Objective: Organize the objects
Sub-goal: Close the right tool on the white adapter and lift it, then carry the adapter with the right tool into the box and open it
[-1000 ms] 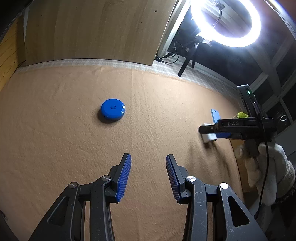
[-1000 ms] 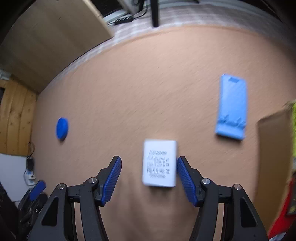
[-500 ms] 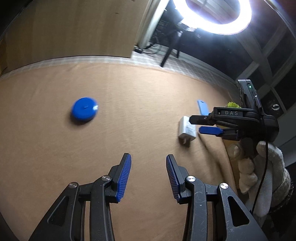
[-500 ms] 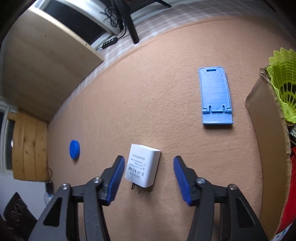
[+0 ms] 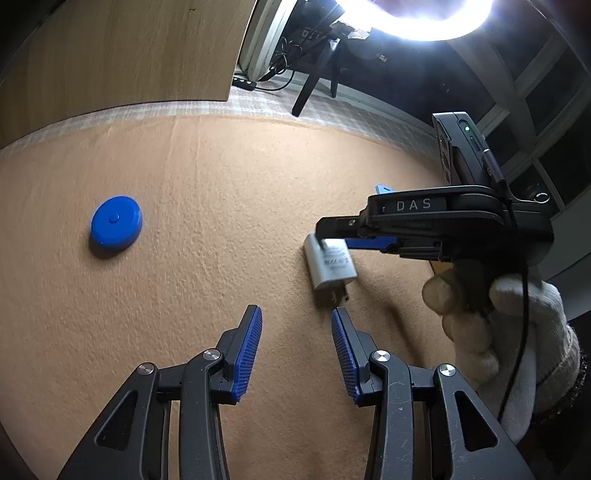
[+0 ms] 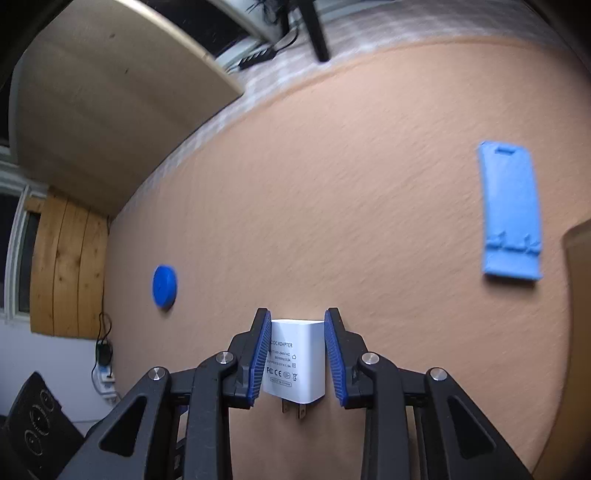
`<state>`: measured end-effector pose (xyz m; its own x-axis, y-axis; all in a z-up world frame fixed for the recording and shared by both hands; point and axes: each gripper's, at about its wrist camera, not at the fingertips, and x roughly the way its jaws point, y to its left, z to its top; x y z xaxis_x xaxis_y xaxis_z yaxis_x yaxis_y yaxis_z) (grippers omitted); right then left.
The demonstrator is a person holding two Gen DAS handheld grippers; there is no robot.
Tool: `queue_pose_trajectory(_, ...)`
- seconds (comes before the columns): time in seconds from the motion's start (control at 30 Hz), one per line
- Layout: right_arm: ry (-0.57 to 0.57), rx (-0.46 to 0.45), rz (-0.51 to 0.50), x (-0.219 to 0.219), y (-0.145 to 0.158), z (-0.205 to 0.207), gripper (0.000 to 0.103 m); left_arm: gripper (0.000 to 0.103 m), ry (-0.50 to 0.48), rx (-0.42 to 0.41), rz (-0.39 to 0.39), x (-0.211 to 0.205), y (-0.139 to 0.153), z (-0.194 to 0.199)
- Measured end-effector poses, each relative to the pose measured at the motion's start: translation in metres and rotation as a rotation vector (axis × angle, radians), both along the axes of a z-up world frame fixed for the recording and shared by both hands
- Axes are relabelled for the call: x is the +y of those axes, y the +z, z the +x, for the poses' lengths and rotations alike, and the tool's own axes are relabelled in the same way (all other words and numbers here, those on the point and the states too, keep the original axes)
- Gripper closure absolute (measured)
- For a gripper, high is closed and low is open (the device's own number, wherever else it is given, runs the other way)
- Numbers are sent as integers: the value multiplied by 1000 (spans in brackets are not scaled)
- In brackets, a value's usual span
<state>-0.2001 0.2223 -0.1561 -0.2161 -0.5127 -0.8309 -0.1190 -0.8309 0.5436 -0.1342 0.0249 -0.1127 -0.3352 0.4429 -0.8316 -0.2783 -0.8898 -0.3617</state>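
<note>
A white power adapter (image 6: pixel 295 363) with its prongs toward the camera sits between the blue pads of my right gripper (image 6: pixel 297 317), which is shut on it. The left wrist view shows the adapter (image 5: pixel 330 266) tilted and held just above the tan mat. A round blue disc (image 5: pixel 116 225) lies on the mat at the left, also in the right wrist view (image 6: pixel 164 286). A blue phone stand (image 6: pixel 511 210) lies flat at the right. My left gripper (image 5: pixel 296 317) is open and empty, hovering just short of the adapter.
A cardboard box edge (image 6: pixel 578 295) stands at the right border. A wooden board (image 5: pixel 122 51) leans at the back of the mat. A ring light (image 5: pixel 424 18) on a tripod stands behind the table. A gloved hand (image 5: pixel 498 325) holds the right gripper.
My right gripper has moved forward around the adapter and closed on it. My left gripper has swung right, so the blue disc has shifted left in its view.
</note>
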Motion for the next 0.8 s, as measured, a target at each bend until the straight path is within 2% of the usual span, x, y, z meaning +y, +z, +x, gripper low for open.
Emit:
queue_pose_trajectory(0.17, 110, -15, -24, -22, -2, 11, 76, 61, -7, -18, 10, 5, -10, -2)
queue_pose_trajectory(0.37, 112, 10, -11, -15, 9, 21, 72, 61, -18, -60, 23, 12, -27, -12)
queue_pose_trajectory(0.57, 133, -8, -27, -15, 3, 30, 72, 61, -43, -82, 20, 24, -41, -20)
queue_pose_trajectory(0.8, 154, -19, -67, -16, -3, 36, 71, 61, -59, -81, 20, 34, -44, -21)
